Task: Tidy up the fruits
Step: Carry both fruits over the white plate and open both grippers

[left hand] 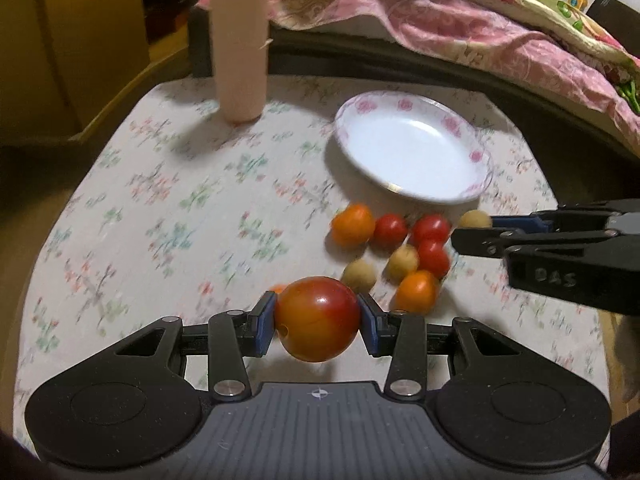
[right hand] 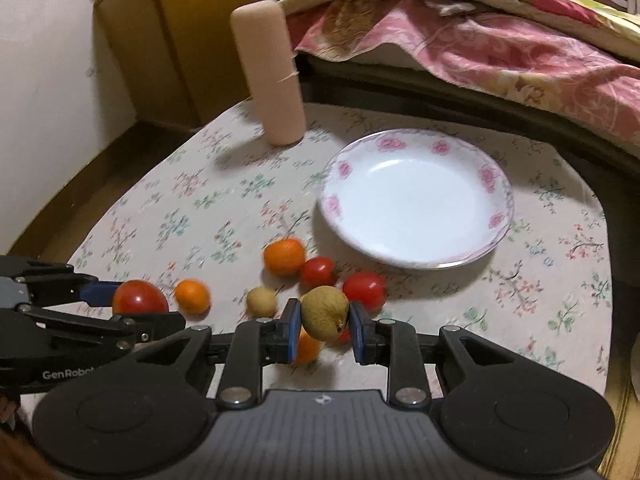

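**Fruit Sorting: Both Grippers Loaded, Plate Unfilled**

Left side. The left hand-held gripper (left hand: 318, 318) is closed on a large tomato (left hand: 317, 318), held between its blue pads above the worktop (left hand: 160, 200). A tall pink cylinder (left hand: 240, 40) stands upright at the far left of the worktop, well apart from the fruit.

Centre. The loose fruit lies in a cluster on the floral cloth, between the grippers and the plate (right hand: 416, 200). In the right wrist view it comprises an orange (right hand: 284, 257), a smaller orange (right hand: 193, 296), two red tomatoes (right hand: 318, 272) and a tan fruit (right hand: 261, 301); another orange piece is partly hidden behind the right gripper's pad.

Right side. The right hand-held gripper (right hand: 324, 318) is closed on a tan fruit (right hand: 324, 312), lifted just above the cluster. The plate sits beyond the cluster, near it, and holds nothing. A bed with a pink quilt (right hand: 500, 52) borders the far right.

Progress. Judged from the layout, the task is at an early stage: no fruit has reached the plate, two pieces are in grasp, and the remaining cluster awaits transfer. The plate is the probable destination; no other container is visible.
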{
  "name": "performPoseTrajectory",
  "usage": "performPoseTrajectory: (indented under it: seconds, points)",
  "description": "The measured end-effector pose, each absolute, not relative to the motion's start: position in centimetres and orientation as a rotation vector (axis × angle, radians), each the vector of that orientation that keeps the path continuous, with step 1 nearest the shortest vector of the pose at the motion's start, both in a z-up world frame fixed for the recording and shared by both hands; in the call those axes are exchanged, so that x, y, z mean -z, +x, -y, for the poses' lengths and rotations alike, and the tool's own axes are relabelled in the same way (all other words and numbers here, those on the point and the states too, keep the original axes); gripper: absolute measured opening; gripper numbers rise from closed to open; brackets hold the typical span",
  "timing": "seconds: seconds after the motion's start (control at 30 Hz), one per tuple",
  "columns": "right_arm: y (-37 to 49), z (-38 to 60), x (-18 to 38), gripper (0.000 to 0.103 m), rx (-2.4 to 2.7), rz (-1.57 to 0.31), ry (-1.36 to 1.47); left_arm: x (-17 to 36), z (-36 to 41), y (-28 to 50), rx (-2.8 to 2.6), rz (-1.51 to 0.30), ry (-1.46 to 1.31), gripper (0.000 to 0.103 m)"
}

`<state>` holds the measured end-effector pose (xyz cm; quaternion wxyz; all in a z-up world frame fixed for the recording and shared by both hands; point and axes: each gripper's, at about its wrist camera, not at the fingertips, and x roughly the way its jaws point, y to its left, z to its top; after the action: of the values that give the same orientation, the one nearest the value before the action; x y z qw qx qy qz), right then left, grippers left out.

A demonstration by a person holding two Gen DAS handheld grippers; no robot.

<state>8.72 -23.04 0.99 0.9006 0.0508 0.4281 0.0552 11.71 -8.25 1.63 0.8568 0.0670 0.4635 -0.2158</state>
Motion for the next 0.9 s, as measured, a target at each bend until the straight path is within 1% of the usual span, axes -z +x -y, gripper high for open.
performPoseTrajectory:
  seconds: [0.27, 0.43, 0.9]
  points:
    - [12.0, 25.9, -1.1, 0.028, -0.042, -0.88, 0.121, -2.2, 13.9, 15.3, 0.523, -0.931, 0.172, 0.051]
    - [13.9, 27.6, -0.8, 0.028, -0.011, -0.88, 0.107, -1.7, 16.5, 17.7, 0.542, -0.915, 0.191, 0.051]
    - [17.4, 30.6, 1.6, 0.028, 0.017, -0.919, 0.145, -0.2, 18.4, 20.6, 0.552, -0.927, 0.2, 0.051]
